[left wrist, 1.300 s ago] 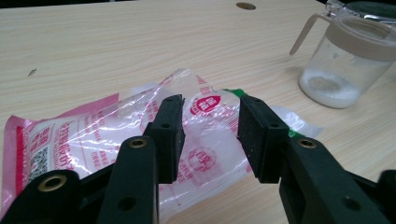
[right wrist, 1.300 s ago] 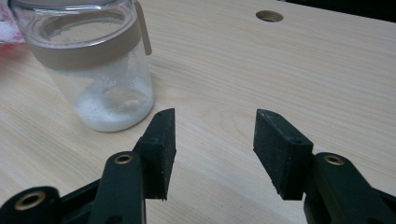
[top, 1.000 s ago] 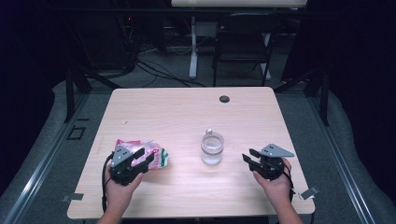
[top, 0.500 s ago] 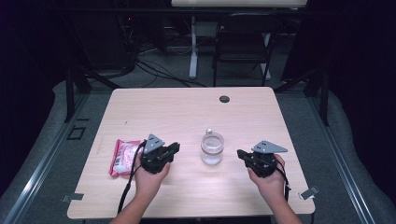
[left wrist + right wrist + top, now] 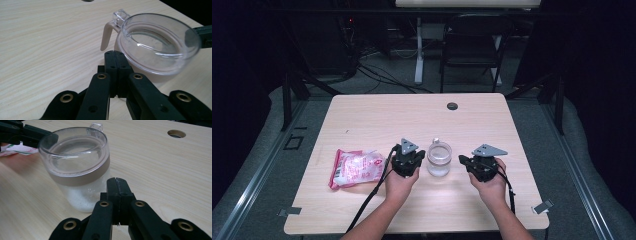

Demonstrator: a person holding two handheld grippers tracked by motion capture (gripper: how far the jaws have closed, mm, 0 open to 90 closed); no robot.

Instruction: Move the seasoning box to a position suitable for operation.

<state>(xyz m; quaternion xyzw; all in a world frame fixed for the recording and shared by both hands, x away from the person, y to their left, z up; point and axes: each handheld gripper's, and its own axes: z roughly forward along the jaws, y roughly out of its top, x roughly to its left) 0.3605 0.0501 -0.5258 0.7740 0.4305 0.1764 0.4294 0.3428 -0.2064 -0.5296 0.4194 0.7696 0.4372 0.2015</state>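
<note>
The light wooden rectangular table carries three items, with a round dark grommet hole near its far edge. The pink-and-white plastic snack bag lies flat at the near left; one second ago the left gripper was on it, and it now lies uncovered and well apart from that gripper.

The clear glass jar with a tan band and transparent lid stands upright at the near centre, in the same place as in both earlier frames. White granular contents show in its lower part in the right gripper view.

The left gripper has travelled rightward from the bag and now sits just left of the jar. Its jaws have just been closing and now meet with nothing between them; their tips lie just beside the jar wall.

The right gripper has shifted slightly leftward and sits near the jar's right side. Its jaws are likewise pressed together and empty.
</note>
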